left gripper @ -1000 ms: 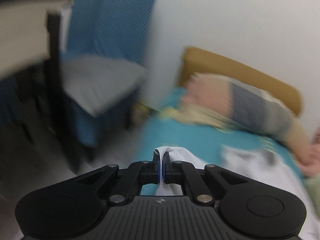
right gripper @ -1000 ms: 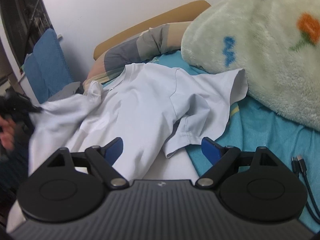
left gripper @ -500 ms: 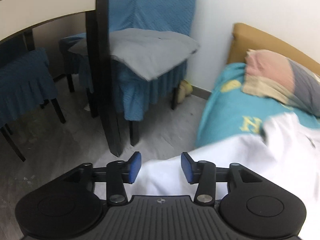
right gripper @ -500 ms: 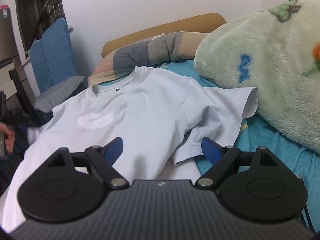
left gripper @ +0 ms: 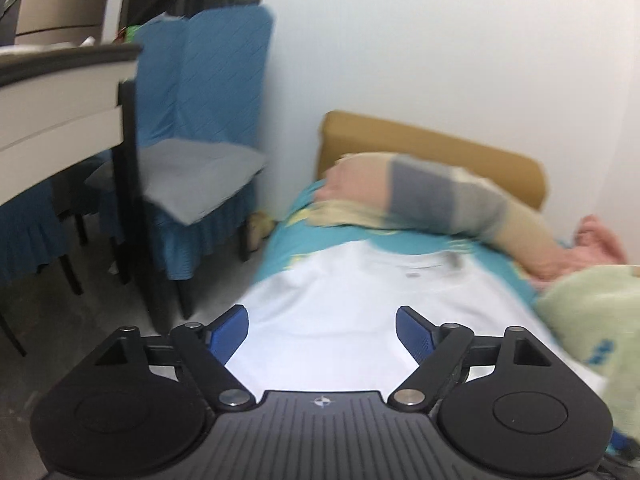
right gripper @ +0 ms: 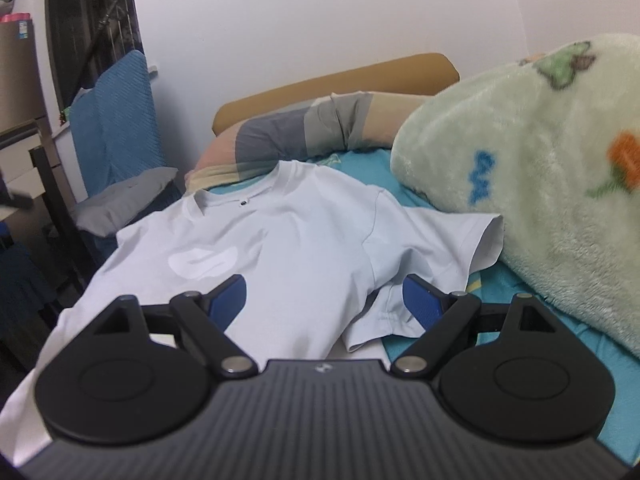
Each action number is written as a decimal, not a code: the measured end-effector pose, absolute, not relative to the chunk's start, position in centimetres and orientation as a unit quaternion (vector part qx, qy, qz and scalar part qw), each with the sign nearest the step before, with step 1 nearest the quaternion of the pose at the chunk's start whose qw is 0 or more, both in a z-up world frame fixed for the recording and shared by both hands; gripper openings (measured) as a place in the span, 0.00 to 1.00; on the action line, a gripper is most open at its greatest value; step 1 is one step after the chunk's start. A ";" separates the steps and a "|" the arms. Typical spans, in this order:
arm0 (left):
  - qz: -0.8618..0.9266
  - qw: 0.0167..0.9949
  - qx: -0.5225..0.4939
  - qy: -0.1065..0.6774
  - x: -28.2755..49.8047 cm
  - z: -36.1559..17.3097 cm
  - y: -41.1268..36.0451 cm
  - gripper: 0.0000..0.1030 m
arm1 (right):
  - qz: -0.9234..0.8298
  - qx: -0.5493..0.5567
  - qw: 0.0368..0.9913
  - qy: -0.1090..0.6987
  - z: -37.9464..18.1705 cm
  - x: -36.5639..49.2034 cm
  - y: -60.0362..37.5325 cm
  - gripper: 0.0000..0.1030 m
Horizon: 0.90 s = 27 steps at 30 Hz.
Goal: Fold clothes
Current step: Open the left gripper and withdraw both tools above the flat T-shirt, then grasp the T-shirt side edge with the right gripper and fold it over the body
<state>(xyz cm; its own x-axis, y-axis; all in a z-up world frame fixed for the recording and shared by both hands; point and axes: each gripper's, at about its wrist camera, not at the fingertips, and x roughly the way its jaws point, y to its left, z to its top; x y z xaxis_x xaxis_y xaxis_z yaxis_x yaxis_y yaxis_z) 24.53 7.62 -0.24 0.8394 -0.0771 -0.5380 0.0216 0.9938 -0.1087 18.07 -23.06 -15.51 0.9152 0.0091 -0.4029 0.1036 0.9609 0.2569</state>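
The left claw (left gripper: 322, 332) was seen with its jaws opening, the blue pads (left gripper: 228, 334) set wide apart and nothing caught between them; the white T-shirt (left gripper: 340, 300) was seen beyond and below the pads, not pressed by them. The right claw (right gripper: 324, 302) was held wide open as well, its pads (right gripper: 422, 306) apart above the shirt with no cloth pinched.

The T-shirt (right gripper: 296, 236) was laid front up on the bed, spread over the turquoise sheet (right gripper: 516, 280). Its collar was turned toward the headboard (right gripper: 340, 80), and a pale oval print was shown on the chest. One short sleeve was stretched out toward the fluffy green blanket (right gripper: 540, 168), with its cuff just beside the blanket's edge; a fold of cloth was bunched under that sleeve. The opposite side of the shirt was draped to the edge of the bed nearest the chair.

A striped pillow (right gripper: 300, 132) was laid across the head of the bed, between the collar and the headboard, and the blanket was heaped on the far side of the sheet from the chair. A blue-covered chair (left gripper: 208, 120) with a grey cushion (left gripper: 196, 176) on its seat was stood beside the bed against the wall, and the edge of a worktop (left gripper: 60, 92) with a dark leg was seen just beside it. No container was made out in either view. The left view was blurred.
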 end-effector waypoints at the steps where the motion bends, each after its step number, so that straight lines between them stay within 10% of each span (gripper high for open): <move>1: -0.033 0.958 -0.048 0.280 23.4 0.5 6.5 0.81 | -0.022 0.143 0.968 0.205 -15.3 17.7 -23.2 0.84; 27: -0.112 0.943 -0.092 0.298 14.8 -5.2 0.4 0.82 | -0.091 0.353 0.899 0.243 -21.5 23.7 -36.5 0.76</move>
